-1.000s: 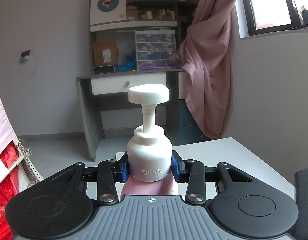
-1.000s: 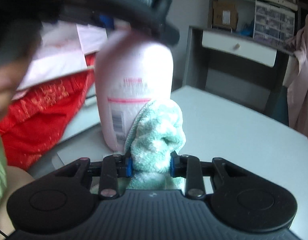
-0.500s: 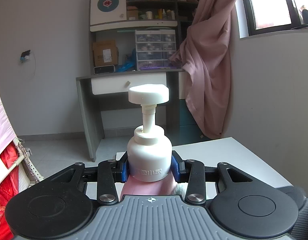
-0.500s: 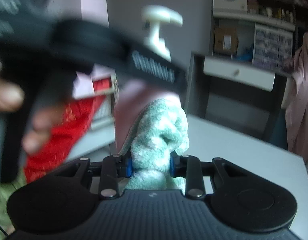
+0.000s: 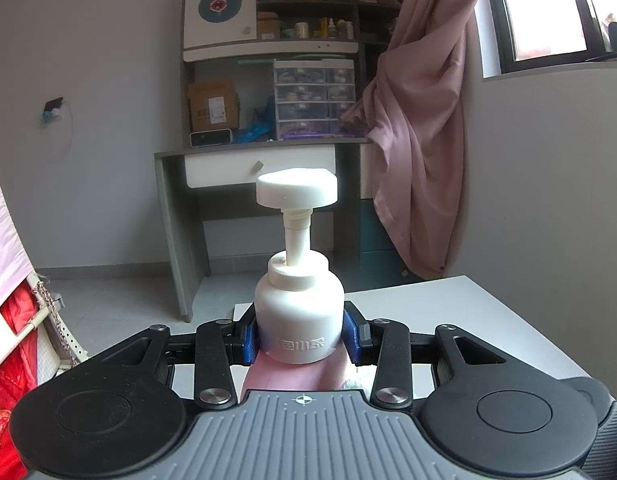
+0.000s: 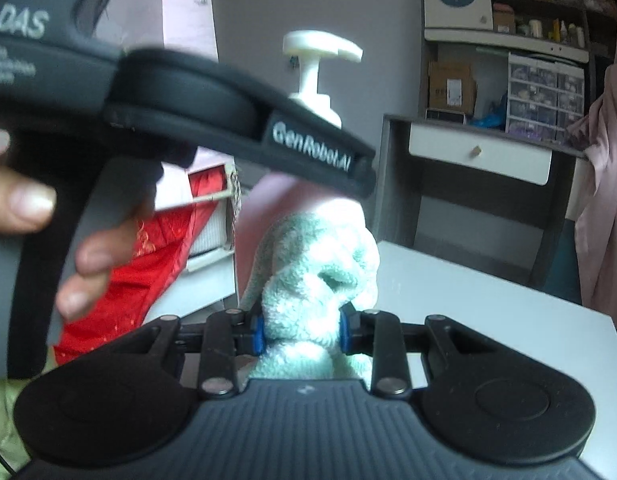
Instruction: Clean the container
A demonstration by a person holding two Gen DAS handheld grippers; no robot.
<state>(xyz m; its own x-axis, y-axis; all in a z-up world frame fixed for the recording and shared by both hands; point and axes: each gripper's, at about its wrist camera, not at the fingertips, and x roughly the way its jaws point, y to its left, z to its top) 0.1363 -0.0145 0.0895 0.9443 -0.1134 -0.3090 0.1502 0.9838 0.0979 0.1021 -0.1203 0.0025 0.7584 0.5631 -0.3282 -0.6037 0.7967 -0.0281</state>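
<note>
A pink pump bottle with a white cap and pump head stands upright, and my left gripper is shut on its white collar. In the right wrist view the same bottle rises behind the body of the left gripper, which a person's hand holds. My right gripper is shut on a bunched mint-green cloth. The cloth presses against the bottle's lower side, just under the left gripper. Most of the pink body is hidden.
A white table lies under both grippers, its far edge close behind the bottle. Beyond stand a grey desk with a white drawer, shelves, a pink curtain and red fabric at the left.
The right gripper has risen along the bottle with the cloth, from the label height up to just under the left gripper. The left gripper and bottle have stayed still.
</note>
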